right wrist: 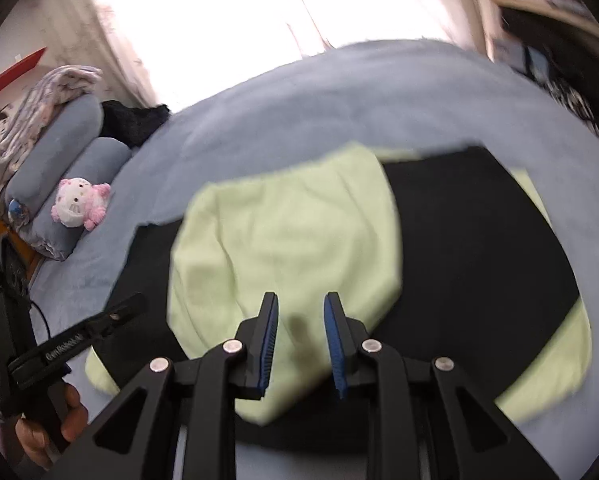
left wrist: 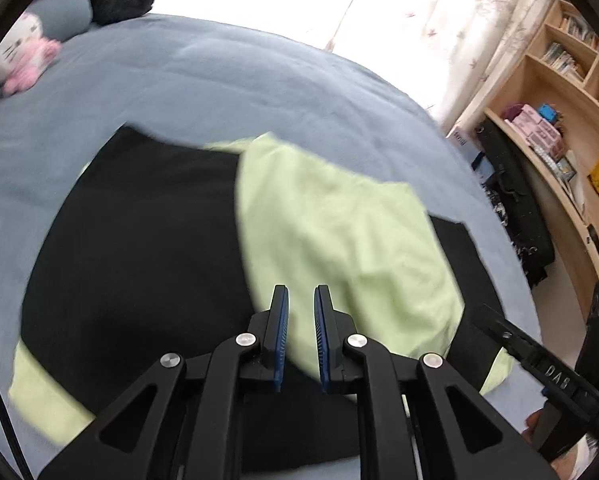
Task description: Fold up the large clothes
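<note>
- Beyond the bed [left wrist: 259, 92], wooden shelves [left wrist: 555, 92] hold books and small pink boxes [left wrist: 535, 124].
- Below my left gripper [left wrist: 300, 292], parted and holding nothing, the light-green garment [left wrist: 339, 240] lies folded on a black mat [left wrist: 147, 232].
- Likewise, my right gripper [right wrist: 300, 300] hovers released over the garment's near edge.
- Near the pillows [right wrist: 75, 152] sits a pink-and-white plush toy [right wrist: 79, 200].

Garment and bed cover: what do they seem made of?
Garment: soft matte knit, probably cotton, black with pale green panels; it creases and drapes limply. Bed cover: blue-grey, slightly fuzzy, maybe fleece or brushed cotton; blur leaves it open.
</note>
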The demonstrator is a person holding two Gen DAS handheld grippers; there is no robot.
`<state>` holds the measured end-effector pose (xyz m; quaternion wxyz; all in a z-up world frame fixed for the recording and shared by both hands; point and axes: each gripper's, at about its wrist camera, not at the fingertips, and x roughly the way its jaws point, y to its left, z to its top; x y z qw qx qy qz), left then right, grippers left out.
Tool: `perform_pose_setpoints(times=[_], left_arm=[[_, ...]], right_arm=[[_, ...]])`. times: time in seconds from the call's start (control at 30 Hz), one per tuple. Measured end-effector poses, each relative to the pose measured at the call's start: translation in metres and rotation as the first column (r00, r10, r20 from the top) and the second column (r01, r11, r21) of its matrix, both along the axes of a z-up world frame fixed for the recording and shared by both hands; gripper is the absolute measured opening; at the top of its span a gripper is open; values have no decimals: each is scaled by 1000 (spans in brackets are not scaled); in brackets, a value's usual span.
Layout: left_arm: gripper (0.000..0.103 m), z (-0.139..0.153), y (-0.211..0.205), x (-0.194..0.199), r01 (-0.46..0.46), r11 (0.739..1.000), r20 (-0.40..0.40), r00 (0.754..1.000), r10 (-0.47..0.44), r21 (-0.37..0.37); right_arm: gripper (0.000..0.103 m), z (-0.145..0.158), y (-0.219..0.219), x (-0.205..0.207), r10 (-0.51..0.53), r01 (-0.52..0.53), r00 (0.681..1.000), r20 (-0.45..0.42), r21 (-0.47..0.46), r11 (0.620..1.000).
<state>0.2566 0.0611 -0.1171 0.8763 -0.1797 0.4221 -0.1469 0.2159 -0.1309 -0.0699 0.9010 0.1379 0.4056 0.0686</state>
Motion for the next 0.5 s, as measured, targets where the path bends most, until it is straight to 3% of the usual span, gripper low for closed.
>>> perform_pose_setpoints(times=[0.17,0.23,0.27,0.37,0.43,0.5], left_arm=[[10,-2,-31,43,39,999,-8,999,-39,-8],[10,-16,-33,57,35,999,-61,998,-33,28],[10,-28,-37,65,28,996,-107,994,-20,81],[10,-47,-32,65,40,991,-141,990,-22,130],[10,-50,-31,60,57,990,-124,991,-41,128],[10,-51,-28,56,62,991,-116,992,-48,119]], right_arm=[[24,-16,28,46,64,-64,998,-18,-2,998],[24,-33,37,61,65,-68,996,-59,-42,997],[23,-40,37,65,63,-69,995,-77,-67,995],[18,-54,22,61,9,-27,995,-100,-184,982],[9,-62,4,51,-9,-11,994,-111,-184,983],[7,-68,-9,44,1,-18,993,-120,-140,990]])
